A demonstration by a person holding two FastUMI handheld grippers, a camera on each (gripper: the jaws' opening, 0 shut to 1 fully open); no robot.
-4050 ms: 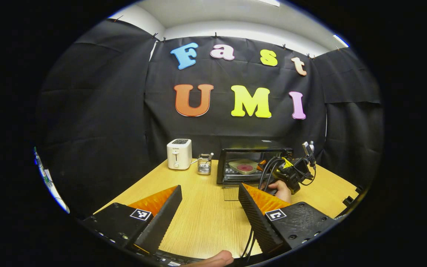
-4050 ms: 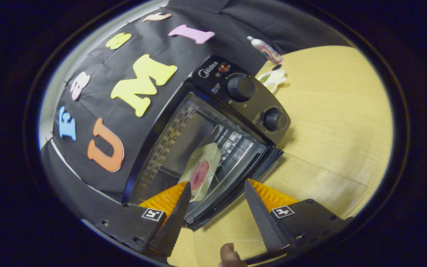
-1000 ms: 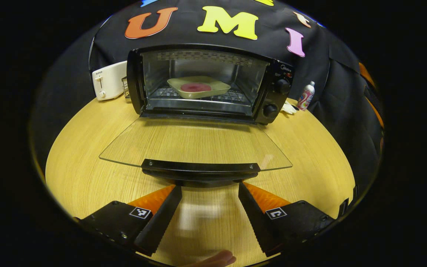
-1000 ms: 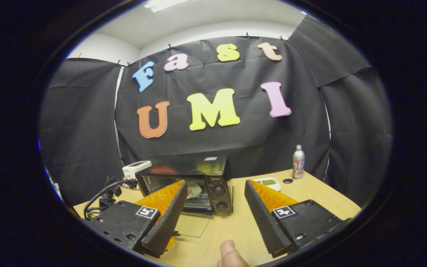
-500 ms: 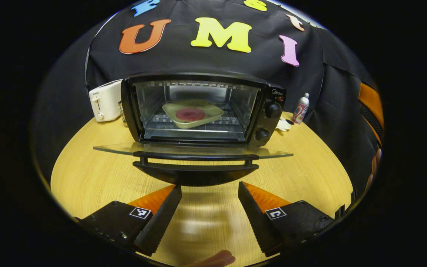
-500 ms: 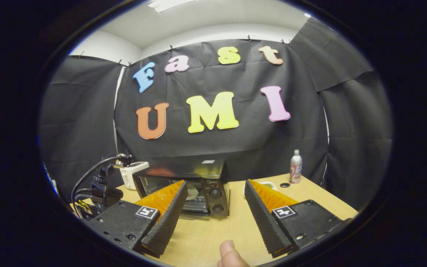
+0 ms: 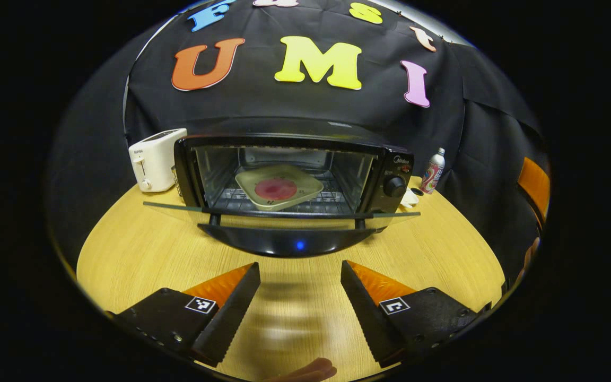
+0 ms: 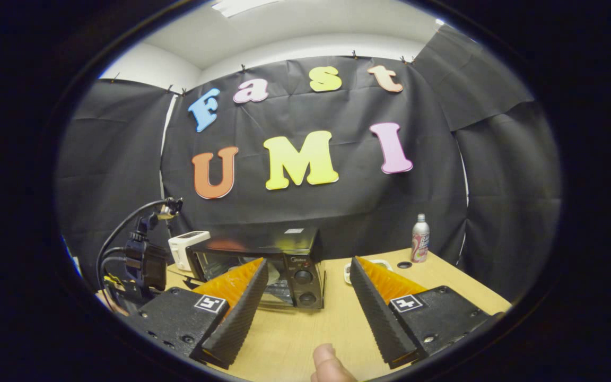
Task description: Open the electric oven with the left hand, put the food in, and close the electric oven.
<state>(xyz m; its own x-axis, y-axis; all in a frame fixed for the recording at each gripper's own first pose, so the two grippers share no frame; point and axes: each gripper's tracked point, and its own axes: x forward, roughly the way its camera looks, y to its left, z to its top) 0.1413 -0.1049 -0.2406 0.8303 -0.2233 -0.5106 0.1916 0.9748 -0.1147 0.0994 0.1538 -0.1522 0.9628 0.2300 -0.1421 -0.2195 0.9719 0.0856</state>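
Note:
The black electric oven (image 7: 390,170) stands mid-table, its glass door (image 7: 178,208) half raised and seen almost edge-on. The door's black handle (image 7: 289,244) sits just above and ahead of my left gripper (image 7: 299,265), which is open with nothing between its fingers. Inside on the rack lies a pale plate (image 7: 297,178) with a round red piece of food (image 7: 276,188). My right gripper (image 8: 308,261) is open and held well back from the oven (image 8: 300,265). The left gripper's body and cables (image 8: 143,265) show in front of the oven in the right gripper view.
A white toaster (image 7: 154,159) and a small metal rack stand left of the oven. A drink can (image 7: 433,171) and a small white dish (image 7: 407,199) sit to its right. The wooden table (image 7: 125,254) runs to a curved front edge. A thumb (image 8: 329,366) shows below.
The oven door has swung up from lying flat to half raised. My left gripper view has risen with it. The right gripper, at the oven's mouth 4 s ago, is now far back.

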